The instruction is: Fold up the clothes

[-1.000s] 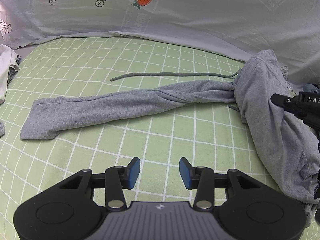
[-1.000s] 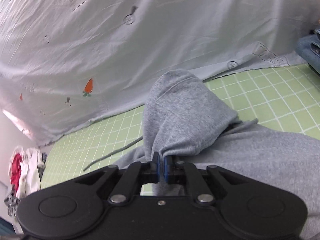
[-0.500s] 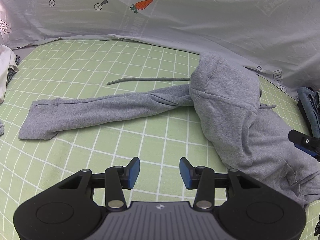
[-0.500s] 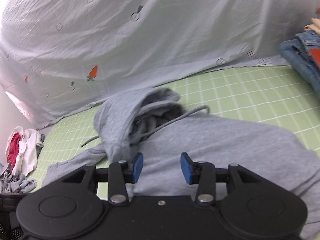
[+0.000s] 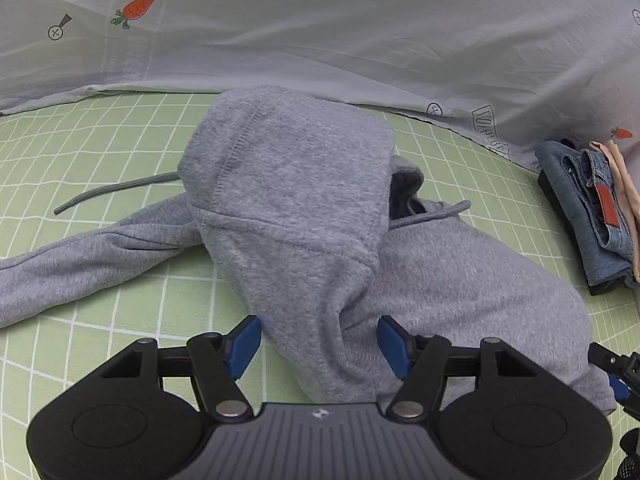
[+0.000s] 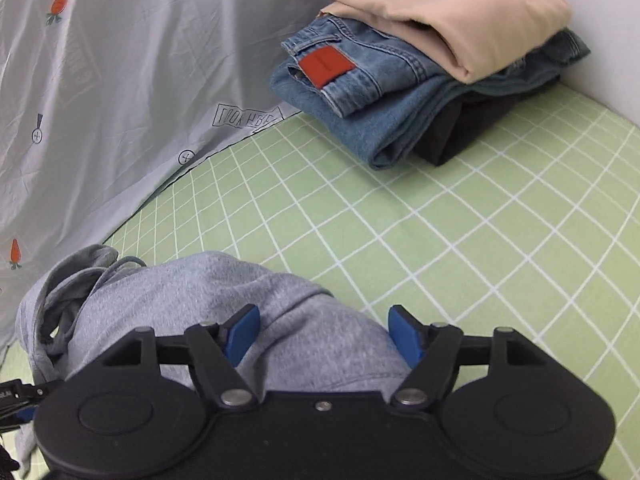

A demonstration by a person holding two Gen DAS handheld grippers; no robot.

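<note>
We've let the grey hoodie (image 5: 304, 216) drop, hood flopped forward. Both hand-held grippers, left (image 5: 318, 340) and right (image 6: 322, 334), gape open over it. Folding's midway.

On the pale grey sheet (image 5: 360, 32) a boxed block of outlined capital letters (image 6: 245, 119) is printed, but it is seen mirrored and creased and cannot be read with certainty. A fainter, larger block of lettering (image 5: 128, 46) near a carrot print (image 5: 138, 6) is likewise illegible. Small circled cross marks (image 5: 434, 109) are printed on the same sheet. On the jeans (image 6: 360, 80) an orange-red patch (image 6: 326, 66) is sewn, with no legible wording.
</note>
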